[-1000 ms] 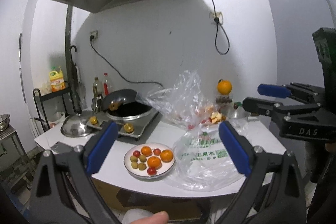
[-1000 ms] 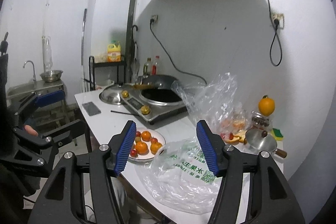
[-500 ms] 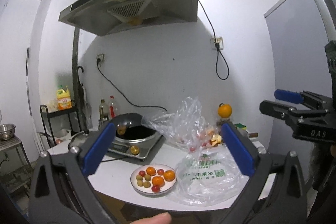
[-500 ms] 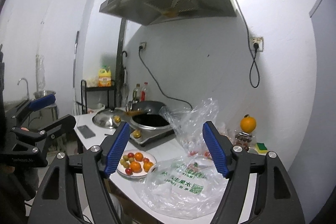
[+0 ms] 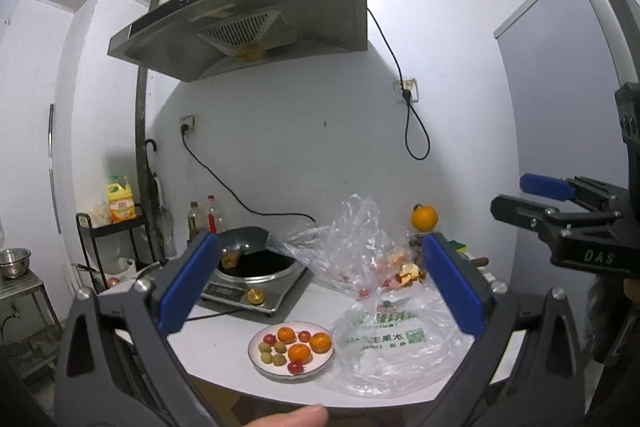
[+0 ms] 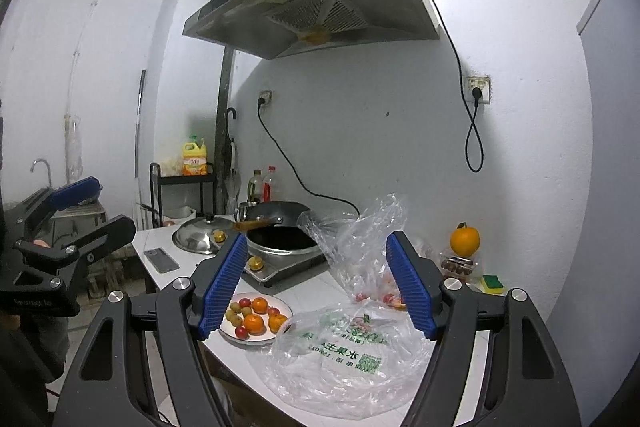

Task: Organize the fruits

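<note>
Currently catalogued, both tools raised and held back from the counter, nothing gripped.

Left gripper [image 5: 320, 283]: jaws spread wide, released, empty; they have just finished widening. Seen between and below its pads: a white plate [image 5: 256, 361] of sorted fruit, namely small oranges [image 5: 300, 353], red cherry tomatoes and pale green-yellow fruits.

Right gripper [image 6: 318, 285]: jaws parted, empty; also just been widening. Plate lies below its left pad; printed plastic bag [image 6: 340, 355] lies below the gap, flat on the white countertop [image 6: 304, 293].

Crumpled clear bag [image 5: 344, 247]: beyond the jaws, holding loose red and orange pieces, apparently still unsorted.

Single large orange [image 6: 465, 241]: far past the right pad, perched on a jar by the wall.

Induction cooker and wok [image 6: 280, 231]: beyond the left pad.

Risks, judged: thin film may snag on a pad and drag fruit off the edge; round fruit may roll from the shallow plate if nudged; soft tomatoes may burst under a hard squeeze; the perched orange may topple if bumped.
</note>
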